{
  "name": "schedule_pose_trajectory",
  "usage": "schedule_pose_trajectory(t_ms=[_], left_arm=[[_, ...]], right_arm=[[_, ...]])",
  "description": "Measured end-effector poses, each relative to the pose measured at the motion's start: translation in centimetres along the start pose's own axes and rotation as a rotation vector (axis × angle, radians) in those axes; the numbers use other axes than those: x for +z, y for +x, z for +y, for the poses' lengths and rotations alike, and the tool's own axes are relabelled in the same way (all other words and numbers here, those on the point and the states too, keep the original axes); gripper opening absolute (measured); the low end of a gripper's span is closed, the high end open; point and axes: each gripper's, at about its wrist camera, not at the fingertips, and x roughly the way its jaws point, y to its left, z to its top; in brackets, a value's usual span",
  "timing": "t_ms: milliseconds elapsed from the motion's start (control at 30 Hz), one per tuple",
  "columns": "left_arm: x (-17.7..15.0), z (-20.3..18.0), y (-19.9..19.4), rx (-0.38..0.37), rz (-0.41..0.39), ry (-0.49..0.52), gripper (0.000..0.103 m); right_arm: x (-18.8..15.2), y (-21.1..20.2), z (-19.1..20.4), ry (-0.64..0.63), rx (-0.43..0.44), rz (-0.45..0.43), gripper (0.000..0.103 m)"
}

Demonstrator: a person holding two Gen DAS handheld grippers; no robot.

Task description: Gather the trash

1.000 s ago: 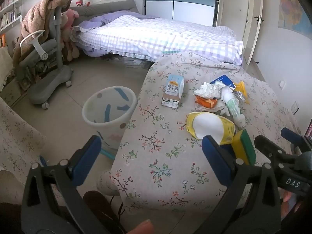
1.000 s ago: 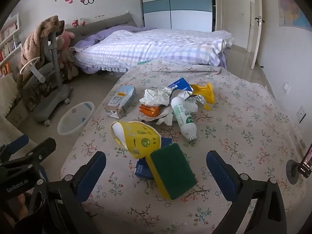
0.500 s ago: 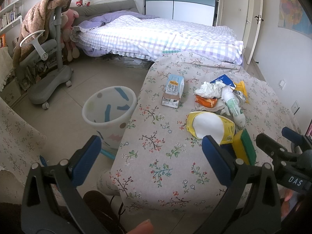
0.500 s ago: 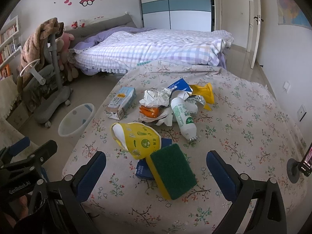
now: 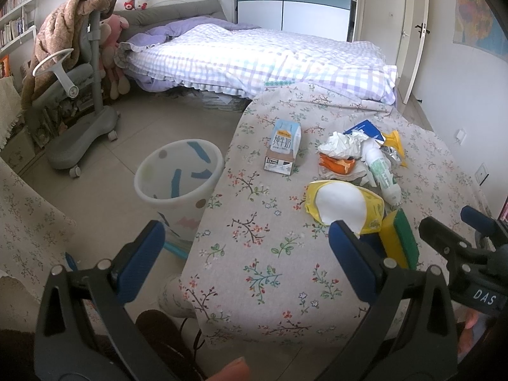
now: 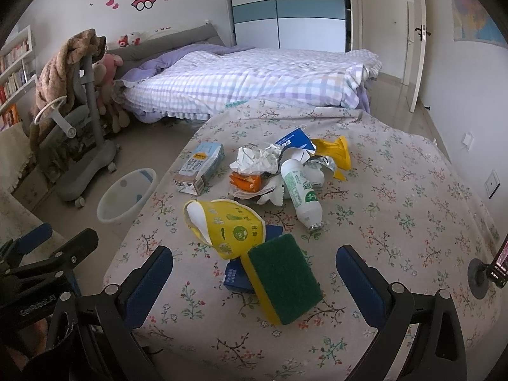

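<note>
The left wrist view looks down into the round, white plastic waste bin (image 5: 177, 174) with blue and pastel patches, standing on the tiled floor just beside the edge of the surface (image 5: 254, 254), which is draped in a soft floral cloth. From the right wrist view the bin (image 6: 125, 198) shows only as a shallow rim past that edge.

The right wrist view lays the trash out more plainly. A yellow-backed sponge (image 6: 284, 285) with a coarse green scouring face lies tilted over a flat blue packet (image 6: 236, 277). Touching it is a crumpled yellow paper bowl (image 6: 227, 225), white inside. Further back lie a rectangular milk carton (image 6: 198, 168) on its side, a ball of crumpled white paper (image 6: 257, 160), an orange wrapper (image 6: 247, 182), a white plastic bottle (image 6: 301, 195) with green print, and a yellow wrapper (image 6: 336, 154).

The left gripper (image 5: 246, 263) is spread wide with nothing between its blue-padded fingers, held over the near edge of the surface. The right gripper (image 6: 254, 281) is equally wide and empty, its fingers to either side of the sponge and apart from it.
</note>
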Motion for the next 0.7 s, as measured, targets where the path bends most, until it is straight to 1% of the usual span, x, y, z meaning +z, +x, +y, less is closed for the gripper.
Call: schedule_pose_trajectory(t_ms=[700], left_arm=[[-0.36,0.0,-0.16,0.0,0.004,0.003,0.102]], right_arm=[[0.07,0.02,-0.21,0.007,0.003,0.001,0.103]])
